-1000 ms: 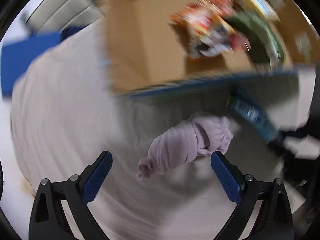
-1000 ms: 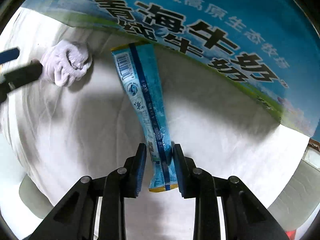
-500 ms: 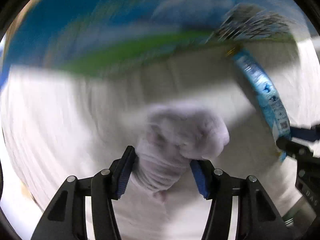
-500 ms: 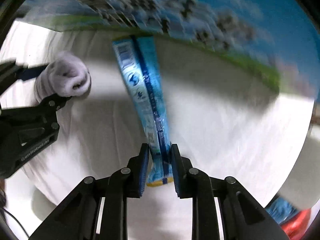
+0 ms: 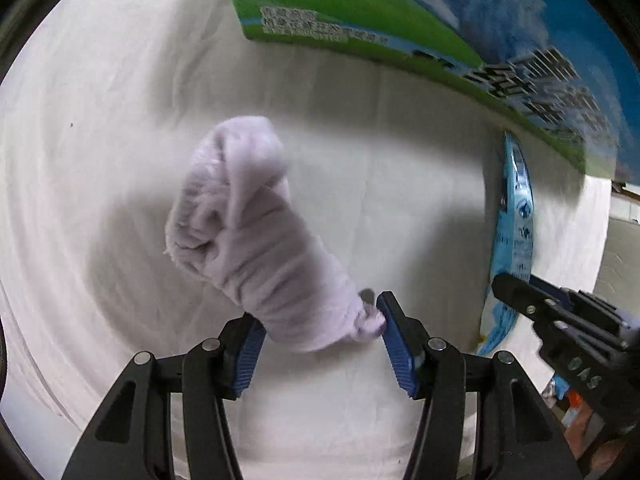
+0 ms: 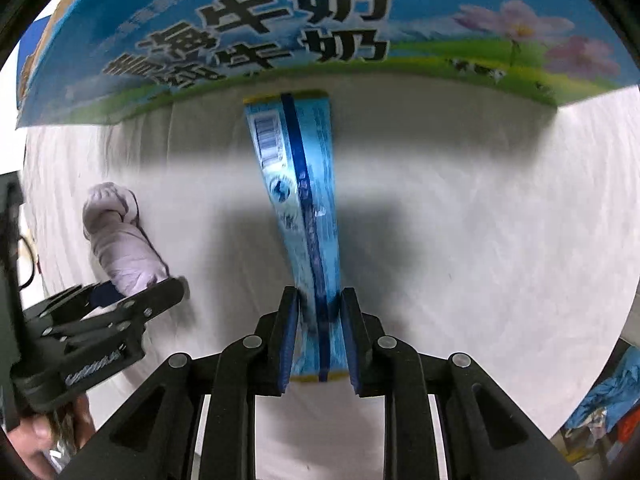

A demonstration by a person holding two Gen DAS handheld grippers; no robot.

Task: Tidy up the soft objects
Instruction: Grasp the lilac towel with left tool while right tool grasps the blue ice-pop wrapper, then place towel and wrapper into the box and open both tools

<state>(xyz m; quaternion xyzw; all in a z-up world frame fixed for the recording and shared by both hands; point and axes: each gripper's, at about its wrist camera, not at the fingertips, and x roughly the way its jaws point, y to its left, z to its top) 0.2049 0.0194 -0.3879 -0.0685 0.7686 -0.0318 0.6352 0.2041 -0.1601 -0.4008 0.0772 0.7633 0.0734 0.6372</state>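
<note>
My left gripper (image 5: 320, 320) is shut on a rolled pale lilac sock (image 5: 256, 236) and holds it above the white cloth. The sock also shows at the left of the right wrist view (image 6: 116, 236), with the left gripper (image 6: 132, 300) on it. My right gripper (image 6: 319, 312) is shut on the lower end of a long light-blue snack packet (image 6: 300, 208), which sticks up towards the box. The packet (image 5: 514, 232) and the right gripper (image 5: 532, 300) show at the right of the left wrist view.
A large cardboard milk box (image 6: 320, 28) with blue and green print and Chinese lettering stands just ahead of both grippers; it also shows in the left wrist view (image 5: 400, 20). A white cloth (image 5: 100, 160) covers the table. Coloured clutter (image 6: 604, 404) lies beyond the table's right edge.
My left gripper has closed on the sock and lifted it off the cloth. My right gripper has kept its hold on the packet and raised it nearer the box.
</note>
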